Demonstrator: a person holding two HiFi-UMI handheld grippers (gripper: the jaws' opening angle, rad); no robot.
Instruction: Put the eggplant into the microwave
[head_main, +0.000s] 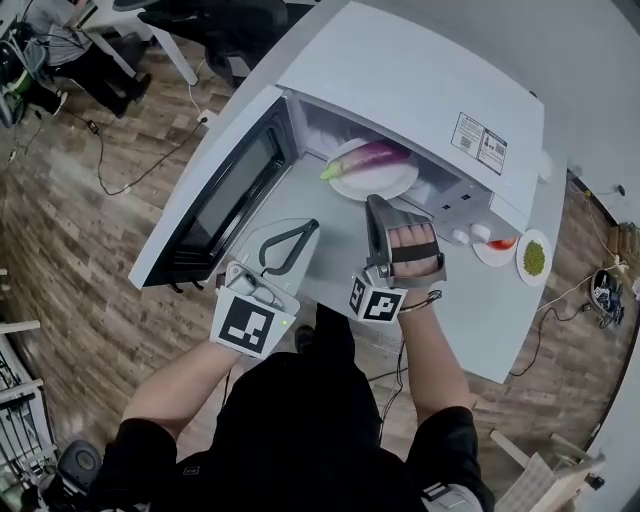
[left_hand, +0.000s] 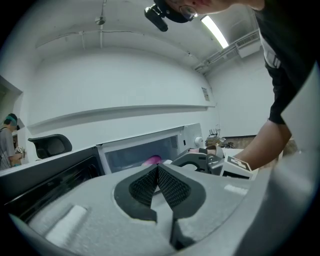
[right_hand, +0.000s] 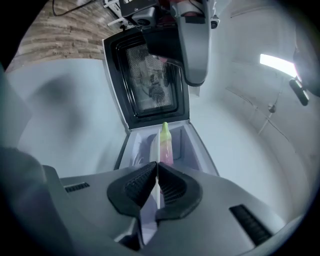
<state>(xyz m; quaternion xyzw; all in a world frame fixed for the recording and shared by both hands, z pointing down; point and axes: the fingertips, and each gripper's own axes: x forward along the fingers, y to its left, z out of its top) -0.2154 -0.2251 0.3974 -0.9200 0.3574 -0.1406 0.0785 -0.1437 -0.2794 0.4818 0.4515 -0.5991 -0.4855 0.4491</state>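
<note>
Eggplant, purple with a green stem end, lies on a white plate in the mouth of the open microwave in the head view. Its stem end points toward the swung-out door. Two stickers sit on the microwave's top, their print too small to read. Each gripper carries a cube with black square markers. The right gripper reaches the plate's rim at the microwave's opening. The left gripper hangs in front of the microwave, its tips meeting.

In the left gripper view, the left gripper has its jaws together with nothing between them. Beyond them, a pink bit of eggplant shows inside the microwave.

In the right gripper view, the right gripper is clamped on the thin white rim of the plate, seen edge-on. The eggplant rests on the plate inside the microwave's cavity, its green tip toward the door.
</note>
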